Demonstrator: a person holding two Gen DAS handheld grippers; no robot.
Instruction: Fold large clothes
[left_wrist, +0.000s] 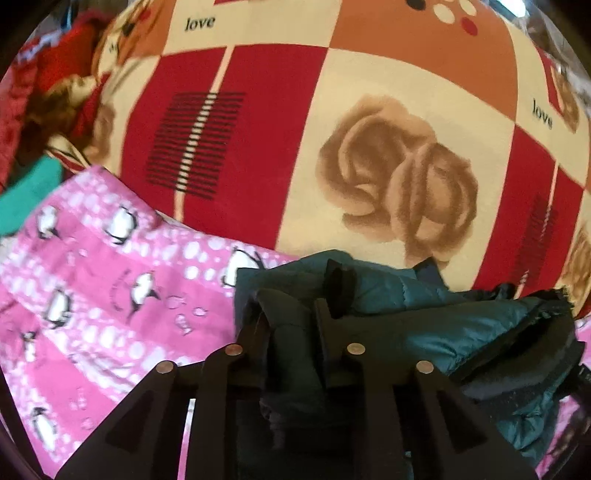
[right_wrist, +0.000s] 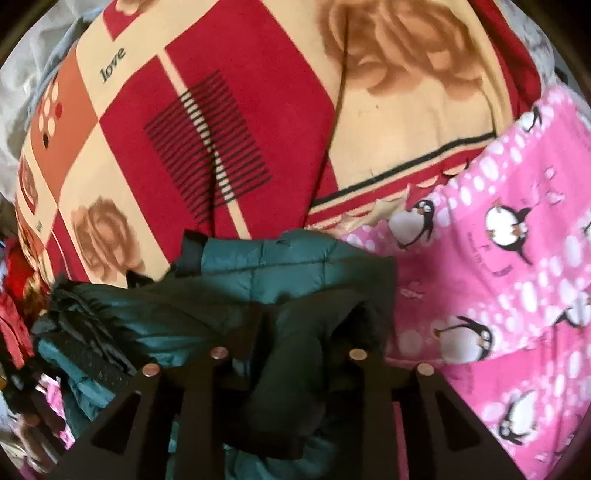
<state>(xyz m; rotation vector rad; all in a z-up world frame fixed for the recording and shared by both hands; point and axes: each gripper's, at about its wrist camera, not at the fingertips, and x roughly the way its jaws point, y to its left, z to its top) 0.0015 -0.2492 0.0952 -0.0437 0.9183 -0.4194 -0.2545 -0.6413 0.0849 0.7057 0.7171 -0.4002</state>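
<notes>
A dark teal quilted puffer jacket (left_wrist: 424, 325) hangs bunched between my two grippers, over a bed. My left gripper (left_wrist: 295, 314) is shut on a fold at the jacket's left end. The fabric fills the gap between its black fingers (left_wrist: 338, 291). In the right wrist view the jacket (right_wrist: 258, 269) spreads left and down. My right gripper (right_wrist: 310, 325) is shut on a thick fold at its right end, and the fingertips are buried in the cloth.
A red, cream and orange blanket (left_wrist: 332, 122) with roses and "love" print covers the bed. A pink penguin fleece (left_wrist: 103, 295) lies under the jacket and also shows in the right wrist view (right_wrist: 498, 277). Red and green clothes (left_wrist: 40, 122) pile at the left.
</notes>
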